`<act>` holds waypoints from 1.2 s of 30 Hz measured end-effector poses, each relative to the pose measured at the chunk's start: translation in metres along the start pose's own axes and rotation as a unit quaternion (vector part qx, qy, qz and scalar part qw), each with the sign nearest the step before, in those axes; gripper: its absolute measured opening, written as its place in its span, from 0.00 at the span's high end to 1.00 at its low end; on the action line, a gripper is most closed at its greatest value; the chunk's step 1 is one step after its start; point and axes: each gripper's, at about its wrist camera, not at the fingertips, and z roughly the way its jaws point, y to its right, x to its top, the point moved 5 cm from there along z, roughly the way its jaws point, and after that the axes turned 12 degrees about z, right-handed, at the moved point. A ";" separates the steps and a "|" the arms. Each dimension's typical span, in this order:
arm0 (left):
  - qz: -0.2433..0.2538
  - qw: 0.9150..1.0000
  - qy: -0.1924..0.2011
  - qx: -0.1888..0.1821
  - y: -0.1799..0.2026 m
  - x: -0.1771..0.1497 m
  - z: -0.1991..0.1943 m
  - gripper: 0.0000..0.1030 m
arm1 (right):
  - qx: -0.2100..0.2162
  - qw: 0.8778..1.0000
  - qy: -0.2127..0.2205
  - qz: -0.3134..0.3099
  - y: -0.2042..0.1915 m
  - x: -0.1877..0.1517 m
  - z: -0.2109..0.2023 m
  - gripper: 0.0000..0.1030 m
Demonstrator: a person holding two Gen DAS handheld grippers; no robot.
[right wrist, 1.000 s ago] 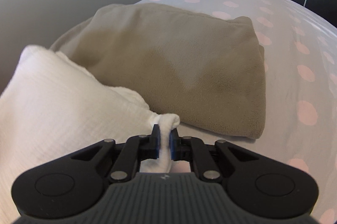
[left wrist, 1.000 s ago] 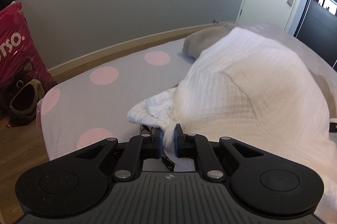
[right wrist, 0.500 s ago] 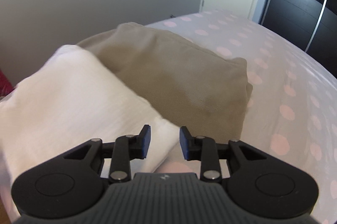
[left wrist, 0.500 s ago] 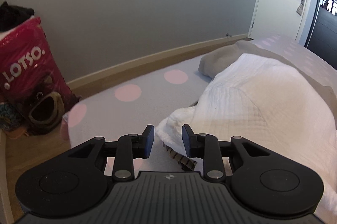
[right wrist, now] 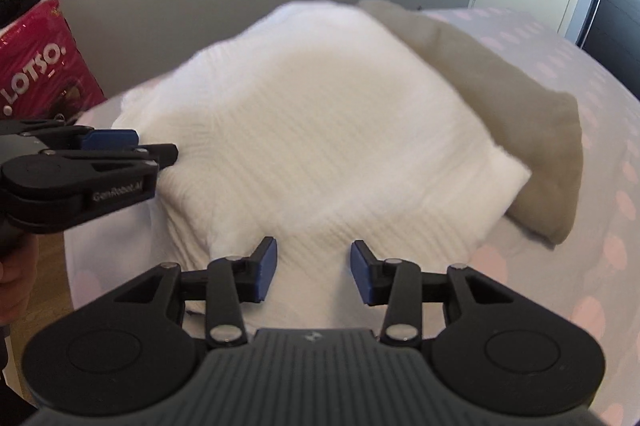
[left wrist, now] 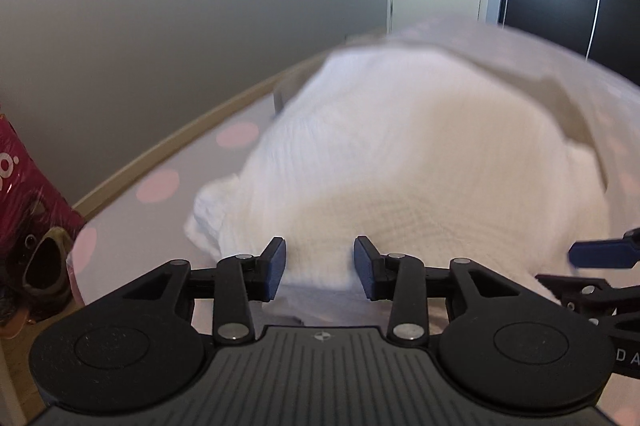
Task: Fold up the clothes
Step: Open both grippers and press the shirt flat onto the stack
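Polka-dot bed sheet (right wrist: 600,185) supports the folded white garment (right wrist: 320,129), which overlaps a tan blanket (right wrist: 500,97). One second earlier each gripper pinched a garment edge. Now the left gripper (left wrist: 320,268) and right gripper (right wrist: 313,272) have released it; both sets of jaws are opening, pads clear of the fabric and drawn back above its near edge.

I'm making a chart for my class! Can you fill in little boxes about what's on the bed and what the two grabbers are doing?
place: bed with a pink-dotted sheet
white cloth: folded, lying on the bed
tan cloth: folded, behind the white one, partly under it
left gripper: jaws opening, pads off the cloth
right gripper: jaws opening, pads off the cloth
beside the bed: pink bag on the floor
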 end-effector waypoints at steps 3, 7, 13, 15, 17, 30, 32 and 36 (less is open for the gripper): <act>0.006 1.000 -0.014 0.001 0.000 -0.004 0.011 0.61 | 0.008 1.000 -0.014 0.013 0.004 -0.001 0.006 0.56; 0.000 1.000 -0.001 0.001 -0.004 0.002 0.004 0.60 | 0.004 1.000 -0.013 -0.004 0.005 0.009 -0.009 0.56; -0.030 0.999 0.035 0.002 -0.020 0.028 -0.016 0.61 | -0.018 0.999 0.031 -0.025 0.012 0.055 -0.037 0.57; -0.032 0.999 0.040 -0.011 -0.025 0.042 -0.016 0.61 | -0.028 0.999 0.043 -0.019 0.017 0.076 -0.036 0.57; -0.016 0.999 0.049 -0.014 -0.027 0.058 -0.015 0.62 | -0.031 0.998 0.049 -0.004 0.023 0.094 -0.033 0.57; 0.075 0.994 0.014 -0.081 0.018 0.166 0.067 0.70 | -0.022 0.998 -0.011 0.051 0.040 0.133 0.038 0.66; 0.078 0.994 -0.018 -0.077 0.019 0.161 0.088 0.70 | -0.021 0.998 -0.023 0.056 0.041 0.134 0.051 0.66; 0.081 0.992 -0.077 -0.065 0.015 0.143 0.129 0.70 | -0.013 0.997 -0.042 0.063 0.042 0.129 0.076 0.66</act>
